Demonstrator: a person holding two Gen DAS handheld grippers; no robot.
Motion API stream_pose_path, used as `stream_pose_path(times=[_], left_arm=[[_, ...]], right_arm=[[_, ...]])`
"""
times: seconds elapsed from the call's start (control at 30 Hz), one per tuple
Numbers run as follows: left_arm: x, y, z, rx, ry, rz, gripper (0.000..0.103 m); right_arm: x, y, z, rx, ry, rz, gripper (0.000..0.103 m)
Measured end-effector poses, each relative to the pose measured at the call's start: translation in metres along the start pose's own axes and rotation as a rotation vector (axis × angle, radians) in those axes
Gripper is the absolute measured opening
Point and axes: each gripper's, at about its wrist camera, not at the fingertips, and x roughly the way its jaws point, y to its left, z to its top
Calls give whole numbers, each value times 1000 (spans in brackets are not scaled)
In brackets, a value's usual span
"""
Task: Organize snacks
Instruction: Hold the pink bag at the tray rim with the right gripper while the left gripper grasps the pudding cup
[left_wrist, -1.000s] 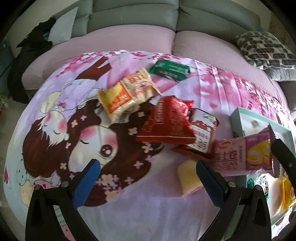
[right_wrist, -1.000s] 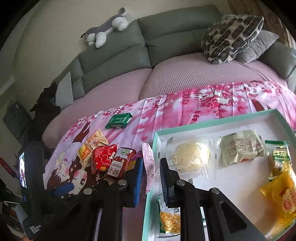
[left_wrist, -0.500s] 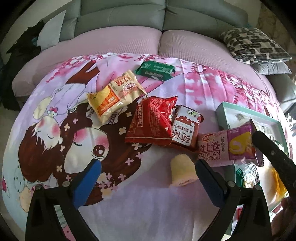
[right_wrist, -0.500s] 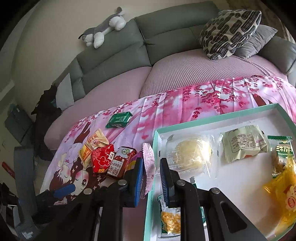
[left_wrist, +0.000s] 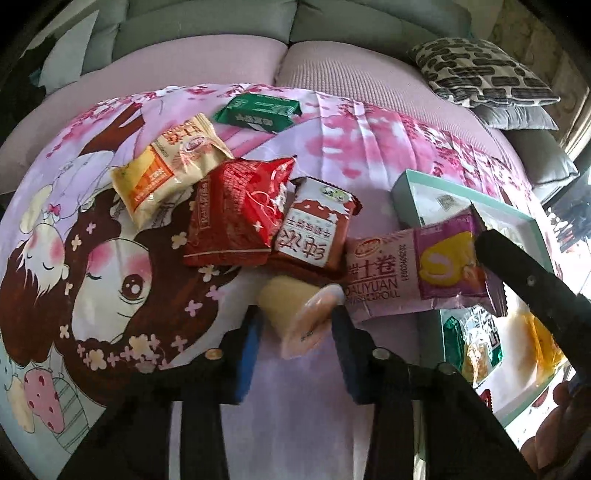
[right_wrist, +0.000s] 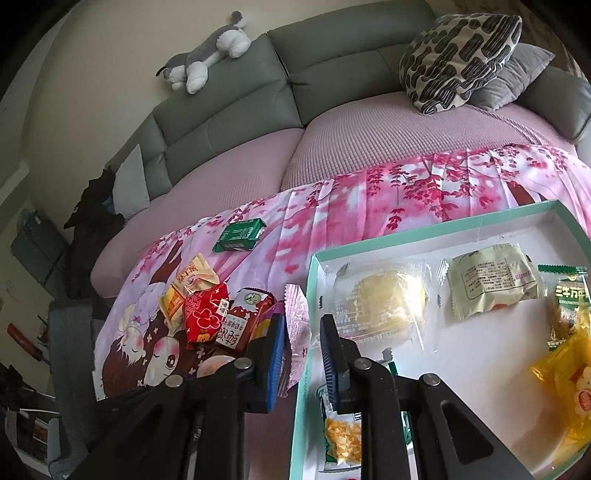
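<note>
Blue-padded left gripper (left_wrist: 295, 332) fingers flank a jelly cup (left_wrist: 295, 314); right gripper (right_wrist: 303, 354) seemingly pinches a crinkly pink wrapper (right_wrist: 297, 332).

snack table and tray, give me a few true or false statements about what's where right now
1. The right gripper grips the pink Swiss roll packet. True.
2. The green packet lies inside the teal tray. False: it lies on the cartoon cloth, far from the tray.
3. The jelly cup sits between the fingers of the left gripper. True.
4. The red packet lies apart from every other snack. False: it overlaps the brown packet beside it.
5. The plush toy lies on the seat cushions. False: it lies on top of the sofa back.
</note>
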Motion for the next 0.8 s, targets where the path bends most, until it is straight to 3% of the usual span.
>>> stream_pose_path(times=[0.07,0.17,0.5,0.57,0.63,0.67,0.8], left_arm=[[-2,4,1,-17,-5,-7,36],[-3,10,2,-41,-4,0,35],[-4,22,0,-73,1,-1,35],[-3,24,0,-75,6,8,46],[-1,25,-1,-72,7,37,55],[0,27,-1,-74,6,37,57],[3,30,-1,-76,-10,17,57]], right_arm=[[1,-1,0,9,6,5,33],[6,1,-3,12,32,12,59],[24,25,-12,-48,86,36,58],[25,28,-12,-57,82,29,55],[24,28,-12,-62,78,25,42],[24,28,-12,-62,78,22,37],[24,26,-11,-61,80,18,35]])
